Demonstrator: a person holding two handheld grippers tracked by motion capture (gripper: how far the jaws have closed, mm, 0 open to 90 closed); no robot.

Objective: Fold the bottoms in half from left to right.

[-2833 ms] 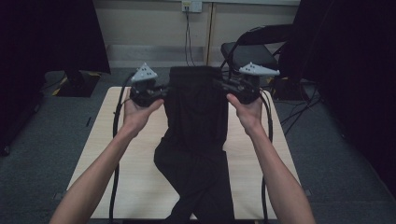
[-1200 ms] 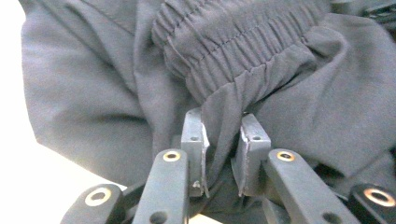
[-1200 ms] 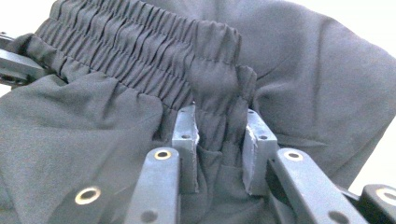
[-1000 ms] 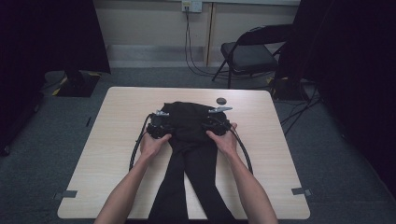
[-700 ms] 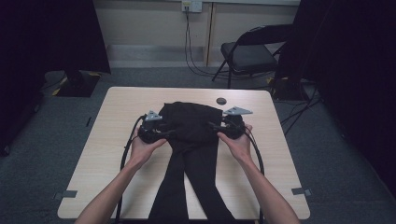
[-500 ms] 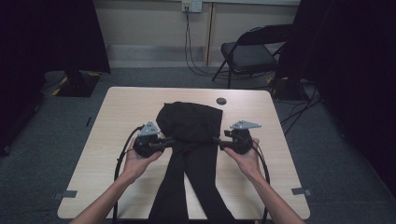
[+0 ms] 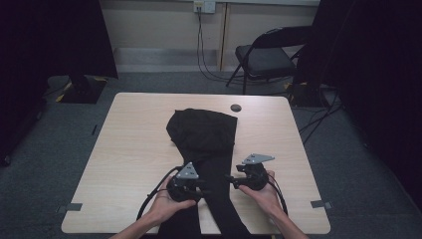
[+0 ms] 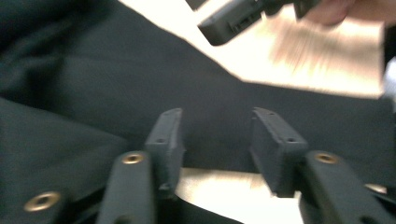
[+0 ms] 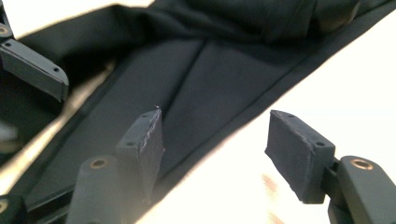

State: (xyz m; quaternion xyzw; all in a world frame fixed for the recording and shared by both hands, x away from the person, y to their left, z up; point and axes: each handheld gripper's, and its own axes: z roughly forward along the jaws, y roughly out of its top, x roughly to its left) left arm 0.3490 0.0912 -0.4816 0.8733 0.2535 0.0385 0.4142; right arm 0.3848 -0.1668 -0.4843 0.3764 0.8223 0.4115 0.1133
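Near table (image 7: 124, 164) edge: both hands low, a gripper in each, flanking the trousers' (image 7: 206, 134) legs. Left gripper (image 7: 205, 187) lies at the left leg's edge, fingers (image 8: 166, 140) spread and released, having just been opening; black cloth lies behind and under them, with bare table showing in the gap, nothing pinched. Right gripper (image 7: 230, 180) sits just right of the trousers, aimed inward across the right leg. Its fingers (image 9: 299, 154) stand apart, released, after opening a little more: one over the cloth's edge, the other over bare table.

Farther: trousers run from the near edge up the table's middle, the upper part folded back over itself in a rounded heap.

Beyond the heap, a small dark disc (image 7: 236, 107) near the far edge.

Past the table: folding chair (image 7: 266, 55).
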